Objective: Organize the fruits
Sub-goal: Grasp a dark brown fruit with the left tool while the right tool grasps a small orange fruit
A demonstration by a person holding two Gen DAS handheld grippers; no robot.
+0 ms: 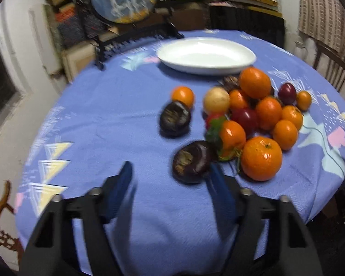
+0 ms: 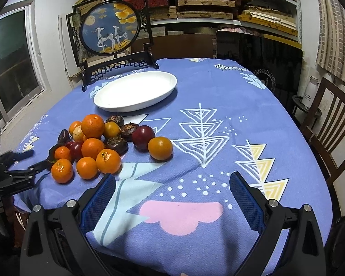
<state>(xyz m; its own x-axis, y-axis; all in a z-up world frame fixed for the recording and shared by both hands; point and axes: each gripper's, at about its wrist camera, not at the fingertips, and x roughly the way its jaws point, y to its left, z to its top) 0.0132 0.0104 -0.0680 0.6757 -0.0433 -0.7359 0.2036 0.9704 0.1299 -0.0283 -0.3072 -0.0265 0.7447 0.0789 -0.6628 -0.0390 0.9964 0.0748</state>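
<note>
The left gripper (image 1: 170, 179), jaws half-wide and holding nothing, hangs over the cloth just short of the nearest dark fruit (image 1: 192, 162), which looks firm, light and round; grip its sides. Beyond sits a second dark one (image 1: 175, 119), then roughly nine oranges, blurred. The right gripper (image 2: 172, 202) stands wide, empty. One white dish (image 1: 207, 56) waits farthest.

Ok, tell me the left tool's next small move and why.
Probably shift the left tool toward the nearest dark fruit so it sits centred between the fingers; it lies beside one finger, ungripped, and the white plate is empty.
</note>
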